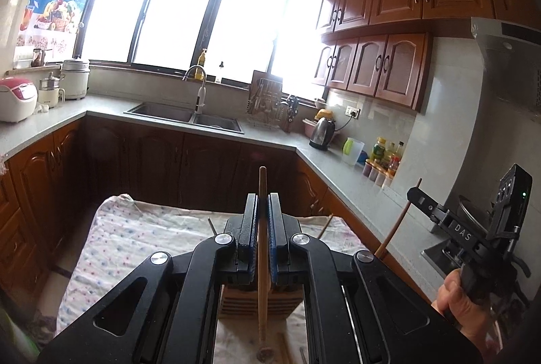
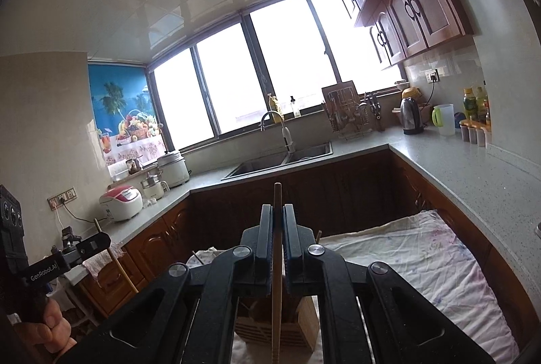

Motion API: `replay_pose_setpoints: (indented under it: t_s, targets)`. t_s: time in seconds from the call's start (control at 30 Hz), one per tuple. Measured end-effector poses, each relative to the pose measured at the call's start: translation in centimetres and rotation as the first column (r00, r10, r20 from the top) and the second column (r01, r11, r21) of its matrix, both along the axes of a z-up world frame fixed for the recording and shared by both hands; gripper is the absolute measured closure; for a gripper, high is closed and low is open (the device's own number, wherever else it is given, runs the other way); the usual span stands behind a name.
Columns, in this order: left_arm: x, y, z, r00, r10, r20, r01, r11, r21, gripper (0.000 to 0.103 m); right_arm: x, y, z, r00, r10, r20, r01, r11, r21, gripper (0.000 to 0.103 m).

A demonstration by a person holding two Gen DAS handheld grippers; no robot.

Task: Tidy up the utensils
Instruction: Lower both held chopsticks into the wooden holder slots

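My left gripper point(image 1: 263, 198) is shut on a thin wooden stick point(image 1: 263, 179) that runs upright between the blue pads, with its rounded lower end near the frame's bottom. Below it a slatted wooden utensil holder point(image 1: 257, 301) stands on a table under a floral cloth point(image 1: 135, 245). To the right a hand carries my right gripper point(image 1: 413, 195), shut on a second wooden stick point(image 1: 394, 230). The right wrist view has that stick point(image 2: 277, 195) upright in the right gripper point(image 2: 278, 208), above the holder point(image 2: 306, 320). At its left edge is the left gripper point(image 2: 101, 240) with its stick point(image 2: 123, 269).
Two more thin sticks point(image 1: 211, 225) point(image 1: 325, 224) poke up from behind the gripper body. An L-shaped grey counter point(image 1: 341, 174) carries a double sink point(image 1: 189, 117), a dish rack point(image 1: 267, 100), a kettle point(image 1: 323, 132), bottles point(image 1: 389, 157) and a rice cooker point(image 1: 15, 100).
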State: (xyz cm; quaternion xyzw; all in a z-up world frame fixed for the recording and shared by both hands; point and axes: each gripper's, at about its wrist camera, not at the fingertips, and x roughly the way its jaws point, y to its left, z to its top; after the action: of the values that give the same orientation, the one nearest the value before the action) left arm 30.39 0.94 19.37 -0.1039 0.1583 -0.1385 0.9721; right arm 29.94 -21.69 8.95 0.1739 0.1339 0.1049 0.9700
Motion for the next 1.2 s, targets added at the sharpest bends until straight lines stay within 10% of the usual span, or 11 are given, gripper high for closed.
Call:
replay_pose_setpoints:
  t_s: [0.3,1.2]
  targets:
    - [5.4,-0.1,0.8,0.997,0.057,0.048,-0.057,0.998,-0.011,0.099,5.2,-0.1,0.4,0.998,-0.054,0.043,0.053,0.998,0.017,0.098]
    - [10.3,-0.6,-11.3,0.986,0.107,-0.129,-0.111,0.993,-0.029,0.098,9.4,1.4,-10.1,0.987,-0.031,-0.156,0.037,0.999,0.033,0.097]
